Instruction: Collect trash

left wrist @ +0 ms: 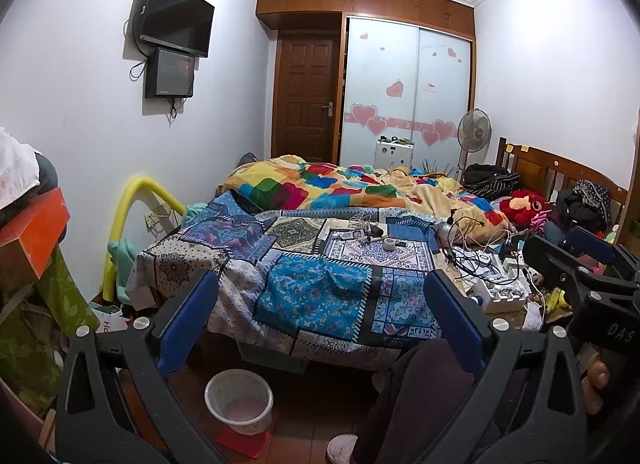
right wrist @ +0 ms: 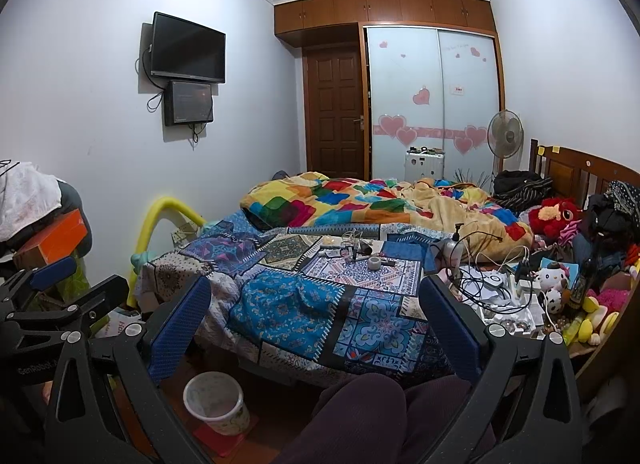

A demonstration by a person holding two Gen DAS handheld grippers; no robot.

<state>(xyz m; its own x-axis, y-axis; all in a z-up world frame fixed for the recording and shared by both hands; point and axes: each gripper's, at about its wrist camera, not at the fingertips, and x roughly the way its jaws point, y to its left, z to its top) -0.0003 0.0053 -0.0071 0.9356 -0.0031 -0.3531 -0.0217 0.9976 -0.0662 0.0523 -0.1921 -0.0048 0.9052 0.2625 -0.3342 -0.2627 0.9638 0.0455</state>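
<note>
Both grippers, left gripper (left wrist: 320, 312) and right gripper (right wrist: 316, 316), gape wide, empty. White plastic bin (left wrist: 239, 400) on floor, 7 o'clock. Judgement: target patchwork-quilted bed (left wrist: 312, 288) litter at 12; approach level.

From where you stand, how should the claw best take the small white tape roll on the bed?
Grip the white tape roll across its outer wall, coming down from above. It lies flat on the patterned bedspread, hole up, and the pens and small items beside it probably obstruct a sideways approach.
</note>
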